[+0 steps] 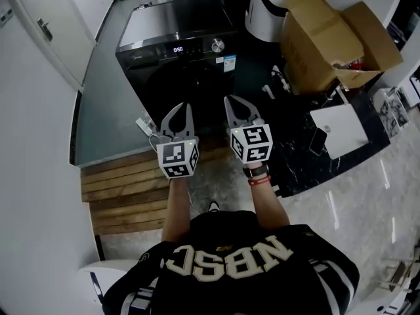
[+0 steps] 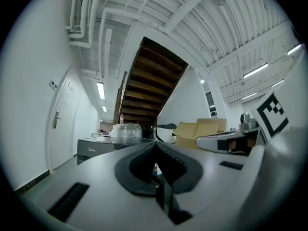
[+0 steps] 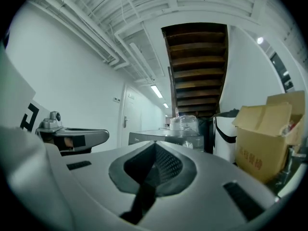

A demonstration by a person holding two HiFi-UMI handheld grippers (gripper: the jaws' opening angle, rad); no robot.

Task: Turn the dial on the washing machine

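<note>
- The left gripper (image 2: 155, 144) has its jaws pressed together tip to tip, with nothing between them.
- The right gripper (image 3: 155, 143) is closed the same way and is also empty.
- Both grippers are held side by side in front of the washing machine (image 1: 177, 31). They point toward it and touch nothing.
- The dial (image 1: 217, 44) is a silver knob on the control strip along the top of the washing machine's front. It sits just to the right of the lit display (image 1: 178, 48).
- The dial is well apart from both grippers. In the head view it lies beyond the right gripper's tips.
- A bundle of clear plastic (image 3: 184, 124) rests on the washing machine's top, toward the back.
- To the right of the washing machine stands a white bin (image 1: 269, 8). Further right is an open cardboard box (image 1: 328, 38).
- To the left of the washing machine is a white door (image 1: 39, 28) with a handle.
- In front of the washing machine and to its left lie wooden slats (image 1: 125, 189), just beside the person's left forearm.
</note>
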